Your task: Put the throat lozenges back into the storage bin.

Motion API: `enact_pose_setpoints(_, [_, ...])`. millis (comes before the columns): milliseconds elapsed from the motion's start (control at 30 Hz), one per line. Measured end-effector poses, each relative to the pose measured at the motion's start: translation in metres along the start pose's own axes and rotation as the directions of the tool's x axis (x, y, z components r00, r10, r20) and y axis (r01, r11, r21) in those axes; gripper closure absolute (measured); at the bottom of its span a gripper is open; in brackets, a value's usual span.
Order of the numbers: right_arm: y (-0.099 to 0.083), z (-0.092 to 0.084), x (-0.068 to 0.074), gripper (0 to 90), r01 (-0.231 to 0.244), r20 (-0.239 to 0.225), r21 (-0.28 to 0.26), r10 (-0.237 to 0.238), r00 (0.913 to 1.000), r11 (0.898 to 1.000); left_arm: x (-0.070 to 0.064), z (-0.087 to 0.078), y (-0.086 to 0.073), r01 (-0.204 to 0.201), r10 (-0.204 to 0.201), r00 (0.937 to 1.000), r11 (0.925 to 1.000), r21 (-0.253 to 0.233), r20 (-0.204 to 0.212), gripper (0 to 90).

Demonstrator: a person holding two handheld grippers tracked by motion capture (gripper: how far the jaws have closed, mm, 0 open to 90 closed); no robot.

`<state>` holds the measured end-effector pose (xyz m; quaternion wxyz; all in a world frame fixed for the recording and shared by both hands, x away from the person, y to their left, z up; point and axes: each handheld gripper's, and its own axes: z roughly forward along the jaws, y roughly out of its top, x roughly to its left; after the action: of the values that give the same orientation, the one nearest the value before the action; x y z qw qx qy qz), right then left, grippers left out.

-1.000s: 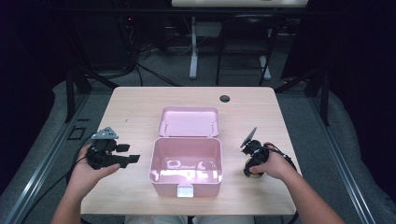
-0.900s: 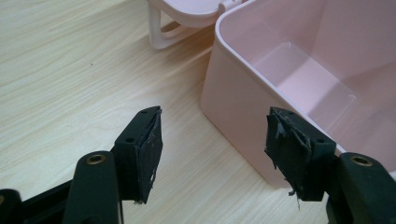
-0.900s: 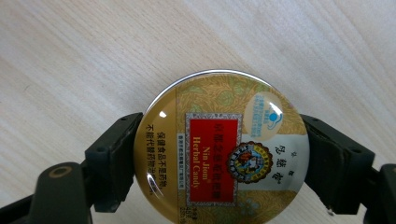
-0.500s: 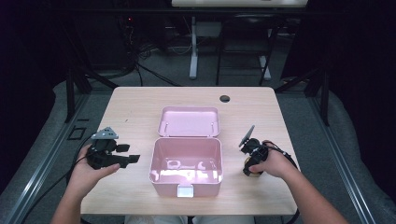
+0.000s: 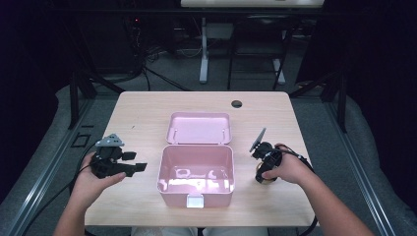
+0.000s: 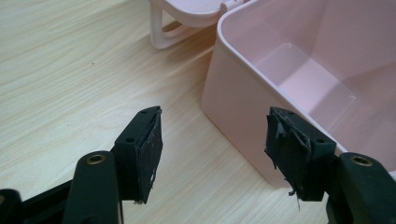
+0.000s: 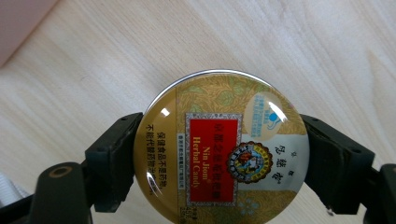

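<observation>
An open pink plastic box (image 5: pixel 195 191) stands in the middle of the wooden table, its lid (image 5: pixel 199 128) folded back flat behind it. My left gripper (image 5: pixel 139 167) is held just left of the box. In the left gripper view it (image 6: pixel 215 149) is open and empty, with the box's side wall (image 6: pixel 233 107) right ahead. My right gripper (image 5: pixel 264 173) points down at the table to the right of the box. It (image 7: pixel 224 156) is shut on a round gold candy tin (image 7: pixel 219 149) with a red label, one jaw on each side of it. The tin (image 5: pixel 266 180) sits low over the table.
A dark round hole (image 5: pixel 236 103) lies in the table near its far edge. The box has a white latch (image 5: pixel 194 201) on its front wall. A corner of the pink box (image 7: pixel 18 23) appears at the top left of the right gripper view. Bare wood surrounds the box.
</observation>
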<state>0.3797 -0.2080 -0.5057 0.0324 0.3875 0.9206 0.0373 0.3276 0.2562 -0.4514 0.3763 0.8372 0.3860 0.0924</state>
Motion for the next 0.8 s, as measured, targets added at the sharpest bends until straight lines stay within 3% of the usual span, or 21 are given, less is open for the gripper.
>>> enact_pose_setpoints(800, [0.012, -0.053, 0.013, 19.9, 0.078, -0.016, 0.0, -0.078, 0.9968, 0.997, 0.0, 0.001, 0.0, -0.001, 0.001, 1.0, 1.0, 0.002, -0.001, 36.4])
